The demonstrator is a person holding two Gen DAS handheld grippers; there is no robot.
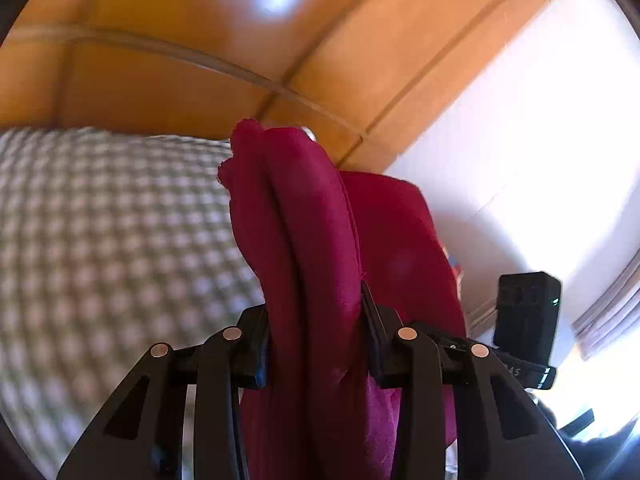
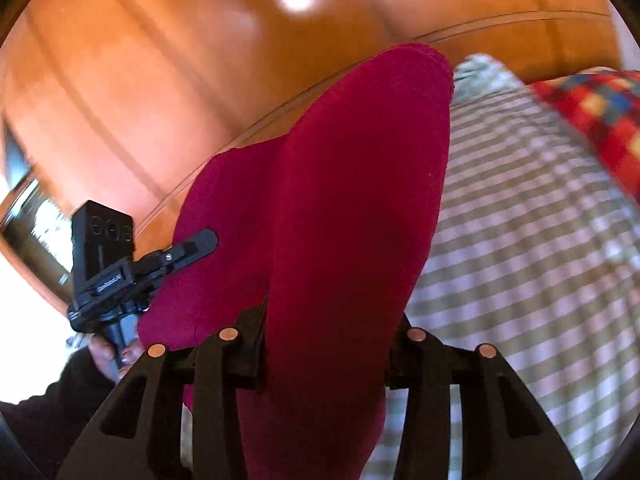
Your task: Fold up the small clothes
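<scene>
The magenta garment (image 1: pixel 304 240) is bunched thick between the left gripper (image 1: pixel 316 336) jaws, and the jaws are clamped hard on it: folds of cloth bulge up past the fingertips and spill down below them. Over in the right wrist view it's the same story, the right gripper (image 2: pixel 332 340) pinching another wad of the magenta cloth, which rises ahead of the fingers in a tall rounded hump and hides both pads. Both grips are off the bed, the fabric hanging between the two tools.

The left gripper shows in the right view too, a black body low at the left with a hand (image 2: pixel 116 354) wrapped on its handle, close beside the cloth.

Below lies the checked bedspread (image 1: pixel 112 232), broad and flat, with plenty of bare room on it in both views. A multicoloured patchwork pillow (image 2: pixel 596 120) sits at the far right edge of the bed, well apart from the garment. Beyond the bed's far edge stands the orange wooden panelling (image 1: pixel 168 56), and bright white wall (image 1: pixel 520 140) to the right.
</scene>
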